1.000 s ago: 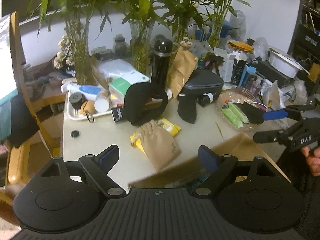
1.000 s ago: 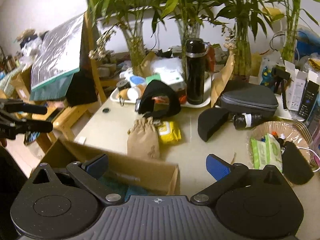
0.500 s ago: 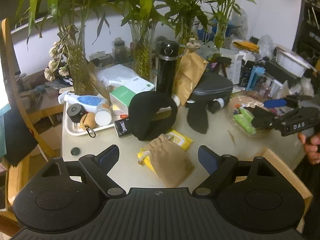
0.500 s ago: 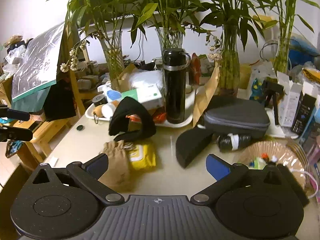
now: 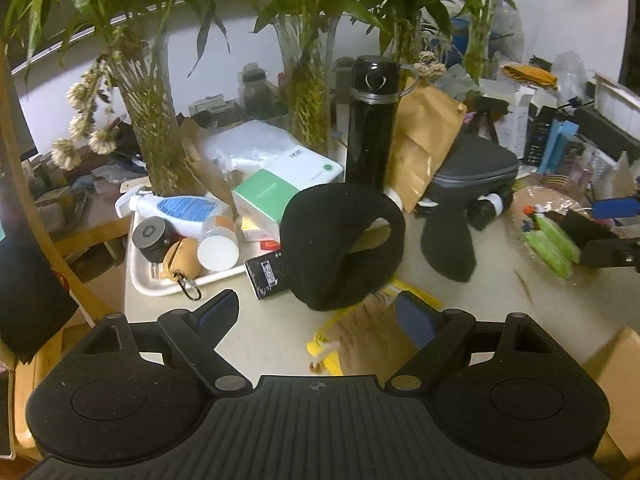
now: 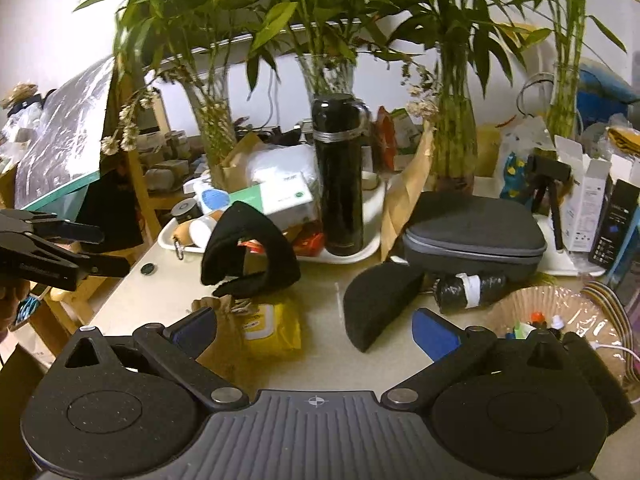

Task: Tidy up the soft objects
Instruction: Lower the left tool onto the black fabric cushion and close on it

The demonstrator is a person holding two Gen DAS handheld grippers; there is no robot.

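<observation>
A black U-shaped neck pillow (image 5: 340, 240) stands on the table just ahead of my open left gripper (image 5: 316, 312); it also shows in the right wrist view (image 6: 248, 252). A tan drawstring pouch (image 5: 372, 332) lies on a yellow wipes pack (image 6: 272, 324) between my left fingers. A black half-round cushion (image 6: 376, 300) lies just ahead of my open, empty right gripper (image 6: 316, 328). The right gripper (image 5: 612, 232) shows at the right edge of the left wrist view.
A white tray (image 5: 160, 280) holds bottles and boxes, with a black flask (image 6: 340, 176) and a grey zip case (image 6: 472, 232) nearby. Glass vases of bamboo (image 5: 308, 112) line the back. A basket (image 6: 560, 320) of small items is at right. A cardboard box (image 5: 620, 360) stands at the table's front.
Both grippers have moved forward over the table, off the cardboard box. The neck pillow, pouch and half-round cushion are now much closer. Both stay open.
</observation>
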